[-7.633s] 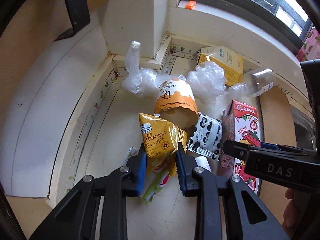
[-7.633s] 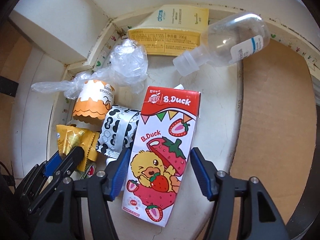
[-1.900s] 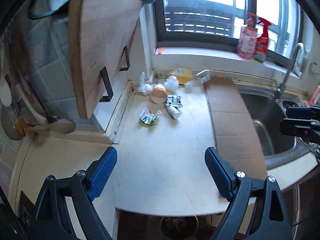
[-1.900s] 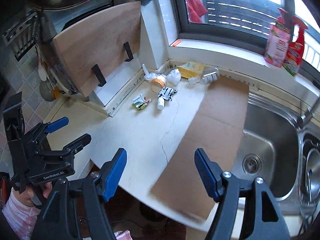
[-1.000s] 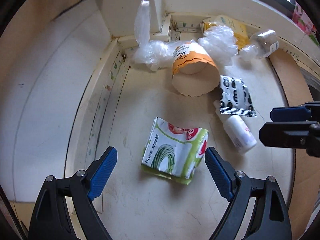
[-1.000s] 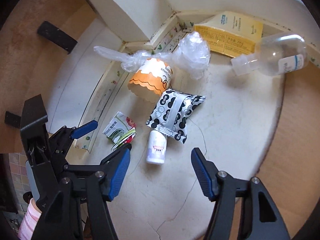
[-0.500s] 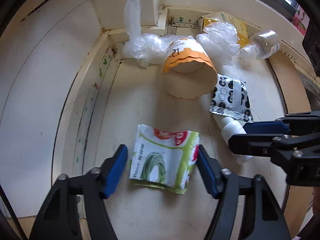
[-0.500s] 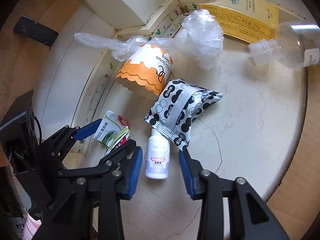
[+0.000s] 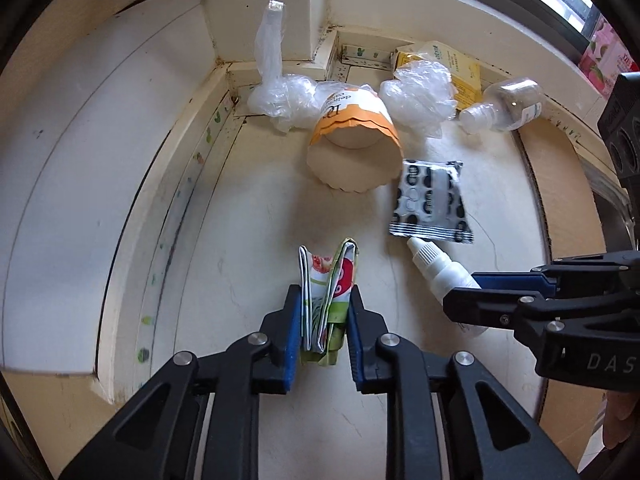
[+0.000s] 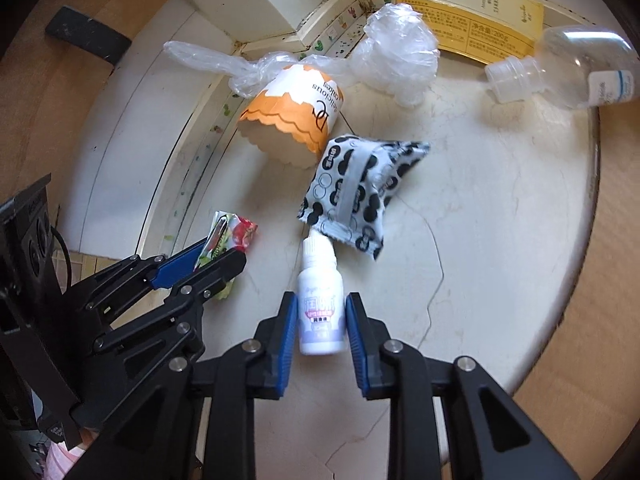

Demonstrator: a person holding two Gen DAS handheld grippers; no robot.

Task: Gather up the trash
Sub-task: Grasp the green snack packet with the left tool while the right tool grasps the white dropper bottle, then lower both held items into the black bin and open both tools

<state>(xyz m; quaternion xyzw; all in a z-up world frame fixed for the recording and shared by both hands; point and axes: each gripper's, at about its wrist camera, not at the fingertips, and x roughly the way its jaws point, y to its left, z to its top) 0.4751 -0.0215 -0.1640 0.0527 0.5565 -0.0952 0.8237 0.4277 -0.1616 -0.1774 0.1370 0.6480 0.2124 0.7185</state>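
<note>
- We saw the pale stone counter (image 9: 248, 216) running into a walled back corner, with a strip of brown cardboard (image 10: 592, 320) laid along its right side.
- Against the back wall lay a yellow carton (image 10: 480, 12), and just beside it, near the back right edge, a clear plastic bottle (image 10: 568, 68) on its side.
- A crumpled clear plastic bag (image 10: 400, 56) sat in the back corner, touching an orange-and-white paper cake cup (image 10: 292, 120) that lay tipped with its mouth toward us.
- A black-and-white patterned packet (image 10: 352, 196) lay in front of the cup, toward the counter's middle, its lower edge over the tip of a small white dropper bottle (image 10: 320, 316).
- Our left gripper (image 9: 323, 320) was clamped on a folded green-and-red wrapper (image 9: 328, 284), squeezed upright between the blue pads, at the front of the litter, nearer the left wall.
- Our right gripper (image 10: 320, 320) straddled the dropper bottle, its jaws closing with the bottle's body between them; we could not tell whether the pads already pressed it.
</note>
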